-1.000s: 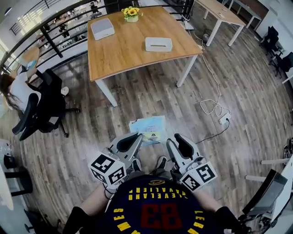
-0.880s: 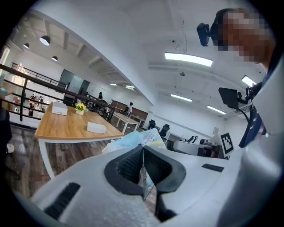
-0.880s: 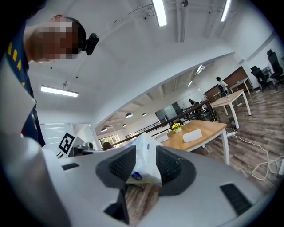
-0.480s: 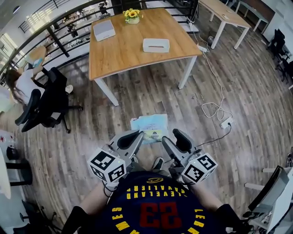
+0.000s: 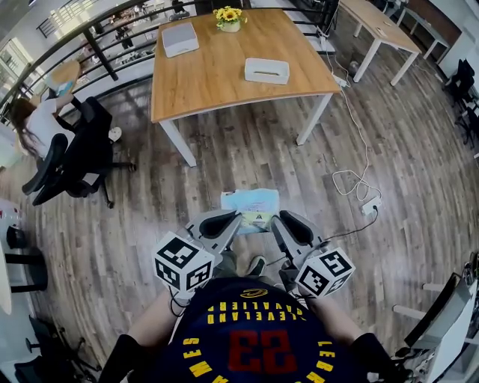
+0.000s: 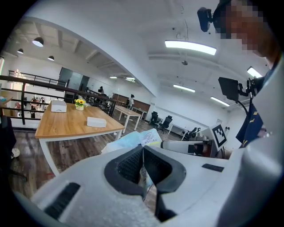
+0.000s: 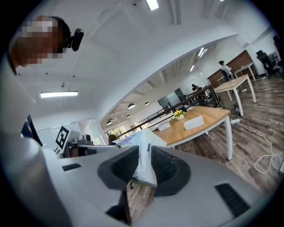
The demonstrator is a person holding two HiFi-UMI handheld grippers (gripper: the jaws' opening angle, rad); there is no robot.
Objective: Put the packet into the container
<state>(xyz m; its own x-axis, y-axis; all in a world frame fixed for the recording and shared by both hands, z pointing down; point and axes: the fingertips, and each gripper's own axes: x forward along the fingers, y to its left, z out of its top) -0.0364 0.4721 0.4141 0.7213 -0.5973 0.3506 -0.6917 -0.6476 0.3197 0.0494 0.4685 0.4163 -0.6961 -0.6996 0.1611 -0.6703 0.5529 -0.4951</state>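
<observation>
Pale-blue packet (image 5: 251, 208), 1: we clamp it in left gripper (image 5: 238, 221); right gripper (image 5: 273, 219) jaws just closing onto it; white box (image 5: 267, 70) far ahead.

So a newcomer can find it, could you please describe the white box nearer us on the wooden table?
Find the nearest big wooden table. The box lies alone near its right-hand edge, on the near half. Unlike the squarer box beside the sunflowers at the far end, it is long, low and has a thin dark slot on top.
</observation>
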